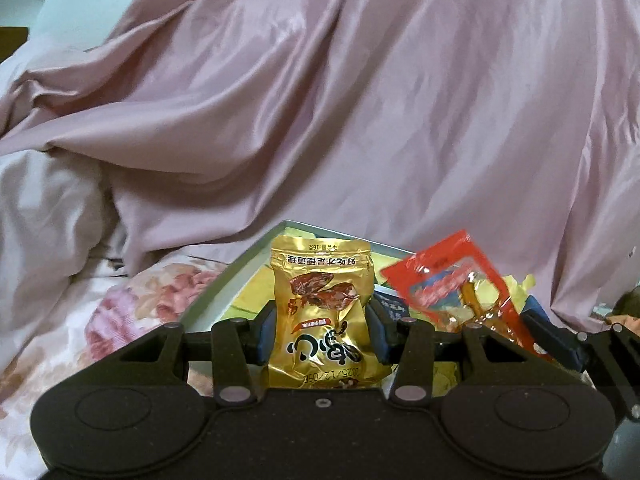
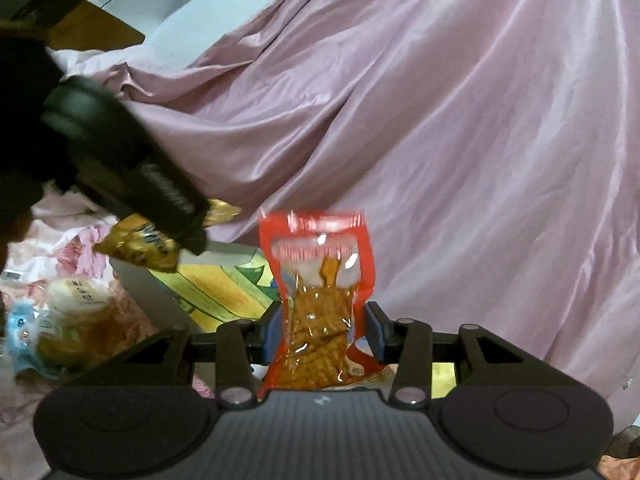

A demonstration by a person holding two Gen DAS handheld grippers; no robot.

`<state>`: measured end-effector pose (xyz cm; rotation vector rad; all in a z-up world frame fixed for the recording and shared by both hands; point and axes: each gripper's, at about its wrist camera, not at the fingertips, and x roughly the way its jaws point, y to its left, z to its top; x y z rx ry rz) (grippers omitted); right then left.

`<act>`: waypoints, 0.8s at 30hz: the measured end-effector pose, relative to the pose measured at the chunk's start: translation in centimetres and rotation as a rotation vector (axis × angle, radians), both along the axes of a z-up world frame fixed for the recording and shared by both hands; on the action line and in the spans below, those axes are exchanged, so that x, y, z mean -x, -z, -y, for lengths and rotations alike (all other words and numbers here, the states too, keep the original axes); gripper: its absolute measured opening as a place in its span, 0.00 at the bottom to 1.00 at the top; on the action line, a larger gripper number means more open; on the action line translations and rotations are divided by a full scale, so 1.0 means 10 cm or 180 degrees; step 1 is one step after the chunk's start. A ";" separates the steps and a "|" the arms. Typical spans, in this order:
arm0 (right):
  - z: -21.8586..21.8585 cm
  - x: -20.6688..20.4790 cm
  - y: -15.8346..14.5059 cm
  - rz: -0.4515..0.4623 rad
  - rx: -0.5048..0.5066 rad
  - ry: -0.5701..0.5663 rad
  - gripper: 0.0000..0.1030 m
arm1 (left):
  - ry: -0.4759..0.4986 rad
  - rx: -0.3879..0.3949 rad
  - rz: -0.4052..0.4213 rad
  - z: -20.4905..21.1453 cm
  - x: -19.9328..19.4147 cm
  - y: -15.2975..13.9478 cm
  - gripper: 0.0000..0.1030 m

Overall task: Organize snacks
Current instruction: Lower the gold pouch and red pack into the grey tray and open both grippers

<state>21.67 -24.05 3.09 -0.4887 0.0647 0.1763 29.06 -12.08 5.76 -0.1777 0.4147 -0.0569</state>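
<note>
Left wrist view: my left gripper (image 1: 320, 330) has its jaws clamped on a gold snack packet (image 1: 320, 312), upright between the blue pads, above an open box (image 1: 224, 292) on the bed. My right gripper (image 1: 536, 332) holds a red packet (image 1: 452, 276) just beside.

Right wrist view: my right gripper's (image 2: 322, 334) jaws grip the red packet's (image 2: 320, 292) sides, upright, pink sheet (image 2: 480, 140) behind.

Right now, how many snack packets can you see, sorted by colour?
Gold: 1, the gold packet between the left gripper fingers.
Red: 1, the red packet in the right gripper.
Pale and blue, blurred: 1, the pale packet lying on the flowered bedding.
Total: 3
</note>
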 end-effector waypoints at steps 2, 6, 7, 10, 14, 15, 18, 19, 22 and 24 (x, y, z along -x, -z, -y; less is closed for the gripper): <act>-0.02 -0.05 0.03 -0.0001 0.0042 -0.0005 0.47 | 0.0019 0.0000 -0.0053 0.06 -0.10 0.04 0.47; 0.00 -0.16 0.07 -0.0040 0.0063 0.0011 0.41 | -0.0004 0.0015 -0.0162 0.15 -0.28 0.14 0.47; 0.01 -0.20 0.08 -0.0086 0.0065 0.0023 0.34 | 0.0002 -0.0009 -0.0165 0.18 -0.31 0.15 0.47; 0.07 -0.26 0.16 -0.0198 0.0088 0.0104 0.34 | 0.0061 -0.0053 -0.0193 0.25 -0.39 0.16 0.48; 0.17 -0.36 0.18 -0.0241 0.0040 0.0155 0.35 | 0.0091 -0.0096 -0.0278 0.34 -0.46 0.23 0.48; 0.19 -0.37 0.16 -0.0248 0.0006 0.0168 0.36 | 0.0090 -0.0096 -0.0295 0.36 -0.48 0.25 0.48; 0.22 -0.38 0.17 -0.0252 -0.0028 0.0170 0.39 | 0.0091 -0.0066 -0.0338 0.37 -0.49 0.29 0.48; 0.21 -0.38 0.17 -0.0252 -0.0029 0.0164 0.40 | 0.0095 -0.0059 -0.0355 0.37 -0.49 0.30 0.49; 0.21 -0.36 0.15 -0.0261 -0.0057 0.0148 0.45 | 0.0076 -0.0048 -0.0394 0.36 -0.48 0.30 0.50; 0.21 -0.36 0.13 -0.0257 -0.0063 0.0143 0.50 | 0.0045 0.0004 -0.0393 0.33 -0.46 0.29 0.56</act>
